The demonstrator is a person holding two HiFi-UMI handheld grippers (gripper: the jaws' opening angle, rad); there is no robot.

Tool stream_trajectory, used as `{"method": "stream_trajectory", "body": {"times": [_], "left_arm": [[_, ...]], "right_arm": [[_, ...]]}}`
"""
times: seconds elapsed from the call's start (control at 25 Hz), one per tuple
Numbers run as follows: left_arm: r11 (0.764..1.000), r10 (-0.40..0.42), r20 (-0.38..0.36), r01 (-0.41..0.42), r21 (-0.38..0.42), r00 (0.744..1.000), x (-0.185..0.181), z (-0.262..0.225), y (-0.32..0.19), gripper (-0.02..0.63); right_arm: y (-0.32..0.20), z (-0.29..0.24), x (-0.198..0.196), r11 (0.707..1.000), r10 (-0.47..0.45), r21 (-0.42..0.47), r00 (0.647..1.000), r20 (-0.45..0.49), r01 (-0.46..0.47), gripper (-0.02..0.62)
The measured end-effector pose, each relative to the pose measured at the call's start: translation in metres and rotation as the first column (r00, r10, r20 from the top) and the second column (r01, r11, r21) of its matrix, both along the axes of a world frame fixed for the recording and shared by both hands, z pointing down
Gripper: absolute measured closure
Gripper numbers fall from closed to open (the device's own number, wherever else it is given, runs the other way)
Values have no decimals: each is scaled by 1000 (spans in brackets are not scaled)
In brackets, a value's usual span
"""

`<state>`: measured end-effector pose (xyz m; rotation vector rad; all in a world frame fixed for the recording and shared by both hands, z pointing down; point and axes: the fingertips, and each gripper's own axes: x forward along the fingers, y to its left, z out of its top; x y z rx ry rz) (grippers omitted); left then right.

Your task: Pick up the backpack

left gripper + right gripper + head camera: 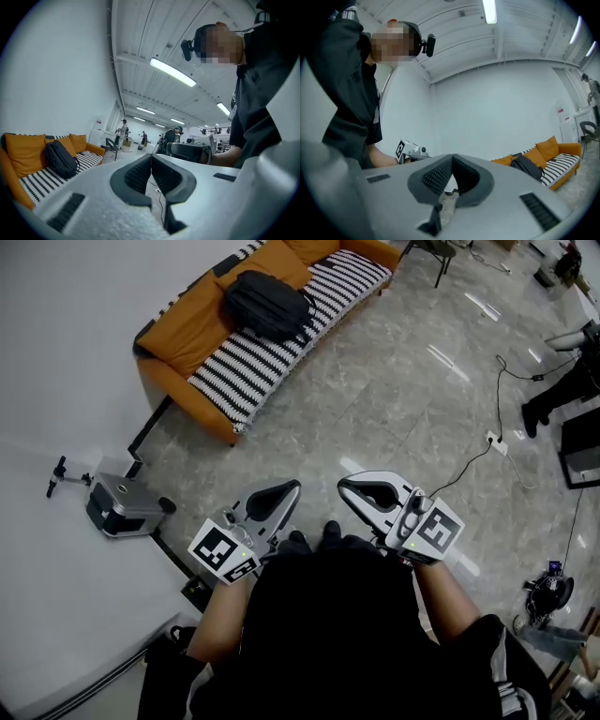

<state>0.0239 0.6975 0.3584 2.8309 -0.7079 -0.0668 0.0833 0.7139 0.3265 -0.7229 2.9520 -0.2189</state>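
Glossy marbled stone floor (pixel 403 409); at eleven o'clock, a matt black cloth backpack (pixel 267 304) on the orange fabric sofa (pixel 187 320) with its knitted striped throw (pixel 272 357).

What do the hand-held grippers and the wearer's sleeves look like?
The left hand-held gripper and right hand-held gripper match: pale grey moulded shells, with black ribbed pads that taper to a point. Each carries a cube with black-and-white square markers. The person wears a black short-sleeved top. No cables show on either gripper.
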Motion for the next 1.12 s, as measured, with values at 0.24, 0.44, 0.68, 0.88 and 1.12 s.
{"method": "stream_trajectory", "body": {"times": [0.24,0.44,0.68,0.88,1.12], "left_arm": [[1000,-21,11,21,-5,1000,10,3,4,583],[999,-40,22,40,4,999,15,0,6,583],[998,-67,45,68,-13,997,11,3,11,583],[998,-58,58,59,-31,997,15,10,11,583],[998,-45,53,47,-41,998,23,12,-3,583]], "right_arm": [[4,7,19,1000,-8,-9,1000,12,8,569],[4,9,28,1000,-20,-7,999,25,20,568],[6,13,34,999,-33,-15,998,49,33,568],[3,24,38,999,-26,-43,998,63,29,568],[-7,30,40,998,-30,-61,998,60,33,568]]}}
